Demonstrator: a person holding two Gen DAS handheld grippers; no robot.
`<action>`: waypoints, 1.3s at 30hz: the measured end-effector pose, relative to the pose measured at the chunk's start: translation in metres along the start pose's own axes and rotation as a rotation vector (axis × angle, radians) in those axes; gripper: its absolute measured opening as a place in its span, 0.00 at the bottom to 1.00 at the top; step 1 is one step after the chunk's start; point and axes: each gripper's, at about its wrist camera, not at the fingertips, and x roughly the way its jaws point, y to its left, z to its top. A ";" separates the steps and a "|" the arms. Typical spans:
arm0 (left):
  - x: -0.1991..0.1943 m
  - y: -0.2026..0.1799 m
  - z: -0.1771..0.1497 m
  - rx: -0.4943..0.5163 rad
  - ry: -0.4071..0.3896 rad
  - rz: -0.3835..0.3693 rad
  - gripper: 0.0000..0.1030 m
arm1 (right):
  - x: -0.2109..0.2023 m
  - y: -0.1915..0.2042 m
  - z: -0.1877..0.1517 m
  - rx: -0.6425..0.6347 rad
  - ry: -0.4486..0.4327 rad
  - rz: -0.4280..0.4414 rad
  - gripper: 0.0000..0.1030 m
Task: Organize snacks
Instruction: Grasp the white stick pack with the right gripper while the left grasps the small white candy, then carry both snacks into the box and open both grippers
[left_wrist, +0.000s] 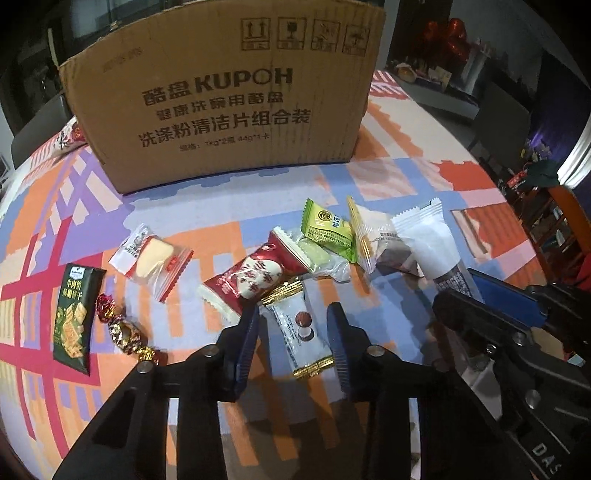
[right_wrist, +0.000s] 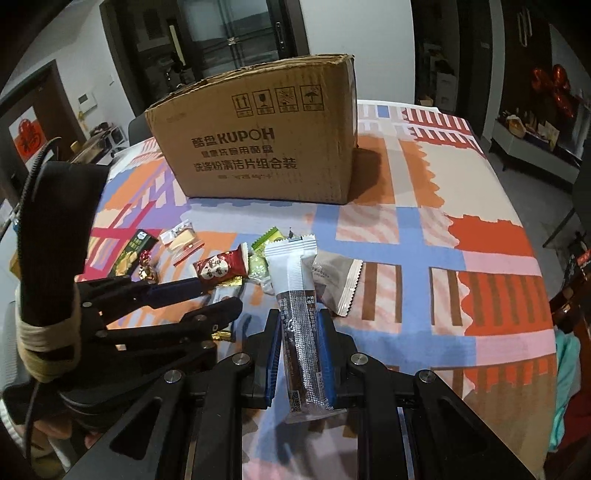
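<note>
Sorting has barely started: the right gripper (right_wrist: 301, 354) pinches a long white-and-brown stick sachet (right_wrist: 295, 295), while the left gripper (left_wrist: 295, 332) straddles a white gold-edged candy wrapper (left_wrist: 299, 332), pads apparently not pressing. Other packets lie before the brown cardboard box (left_wrist: 229, 99).

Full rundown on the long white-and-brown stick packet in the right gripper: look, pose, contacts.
The stick packet is a long narrow sachet of plastic film: opaque white upper half with a crimped top seal, see-through lower half showing dark brown contents under small print. The right gripper is shut on that lower half, blue pads pressing both sides. It stands roughly upright along the fingers, white end pointing toward the cardboard box. Its upper end overlaps a grey sachet in the right wrist view; contact there is unclear.
</note>
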 end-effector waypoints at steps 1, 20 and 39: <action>0.002 -0.001 0.000 0.003 0.005 0.007 0.30 | 0.001 -0.001 0.000 0.005 0.002 0.002 0.20; -0.074 0.020 -0.002 -0.012 -0.140 -0.019 0.19 | -0.027 0.012 0.015 0.009 -0.053 0.032 0.20; -0.166 0.051 0.074 0.041 -0.386 0.029 0.19 | -0.076 0.039 0.105 -0.017 -0.260 0.071 0.20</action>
